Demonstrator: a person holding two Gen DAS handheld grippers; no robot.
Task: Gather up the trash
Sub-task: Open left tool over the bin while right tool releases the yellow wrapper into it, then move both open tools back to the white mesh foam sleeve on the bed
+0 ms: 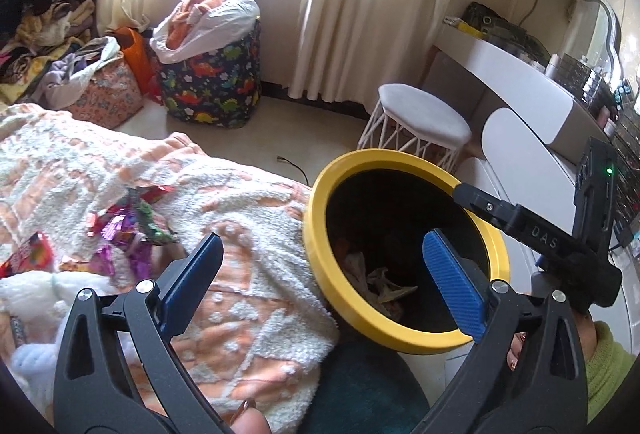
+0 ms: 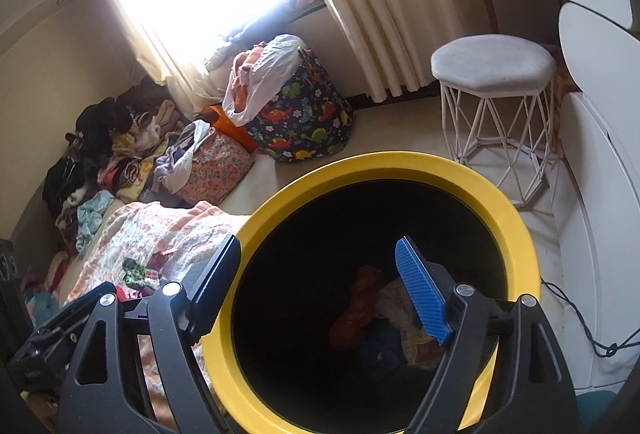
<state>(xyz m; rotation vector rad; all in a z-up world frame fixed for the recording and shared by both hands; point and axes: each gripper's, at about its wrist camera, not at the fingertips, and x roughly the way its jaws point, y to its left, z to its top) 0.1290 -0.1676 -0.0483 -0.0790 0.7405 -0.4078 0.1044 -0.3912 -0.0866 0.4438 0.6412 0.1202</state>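
A round bin with a thick yellow plastic rim and a black inside stands on the pale floor, pressed against the edge of a bed covered by a fluffy white and peach blanket. The right gripper hangs directly above the bin's mouth with its jaws spread wide and nothing between them; its ribbed blue pad shows over the dark opening. Down at the bottom of the bin lie crumpled pieces of trash: something orange-red, something dark blue and a pale printed wrapper. The left gripper is held lower over the bed's edge, just beside the bin, its jaws likewise wide apart and empty, one blue pad over the blanket and the other over the bin's rim. On the blanket, left of this gripper, a loose heap of shiny purple, red and green foil wrappers rests well apart from the bin. From the left wrist view the right gripper's black body reaches over the far side of the rim. Behind the bin stand a white wire-frame stool with a grey cushion, a dark fabric hamper printed with dinosaurs stuffed with clothes, and cream curtains at a bright window.
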